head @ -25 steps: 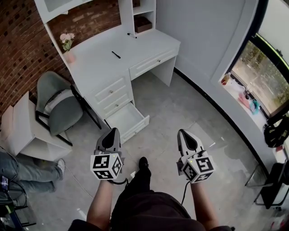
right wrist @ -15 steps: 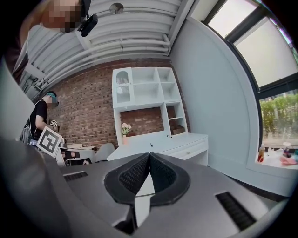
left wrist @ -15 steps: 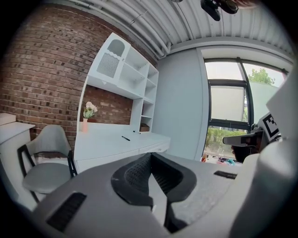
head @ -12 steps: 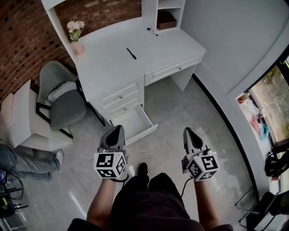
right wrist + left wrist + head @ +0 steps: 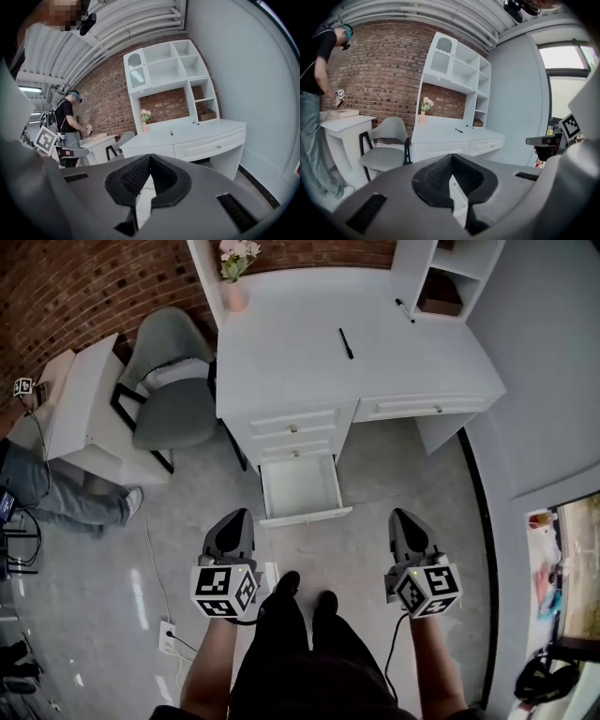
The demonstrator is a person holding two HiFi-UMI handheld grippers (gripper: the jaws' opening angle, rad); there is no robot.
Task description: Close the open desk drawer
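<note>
The white desk (image 5: 309, 352) stands straight ahead against the brick wall. Its bottom drawer (image 5: 301, 487) of the left stack is pulled out, showing a bare white inside; the two drawers above it are pushed in. My left gripper (image 5: 238, 516) hovers over the floor just left of the drawer's front, jaws shut and holding nothing. My right gripper (image 5: 404, 516) is held to the right of the drawer, also shut with nothing in it. In the left gripper view the jaws (image 5: 451, 157) meet, with the drawer (image 5: 458, 197) showing below them. The right gripper (image 5: 150, 157) looks at the desk (image 5: 206, 133).
A grey chair (image 5: 173, 399) and a white side table (image 5: 82, 413) stand left of the desk. A person (image 5: 52, 498) is at the far left. A pink vase (image 5: 234, 292) and two pens (image 5: 346, 343) are on the desktop. A floor socket (image 5: 169, 638) lies by my feet.
The view has swung round and drawn nearer: the desk and open drawer now lie squarely ahead. Both grippers keep the same pose, shut, side by side.
</note>
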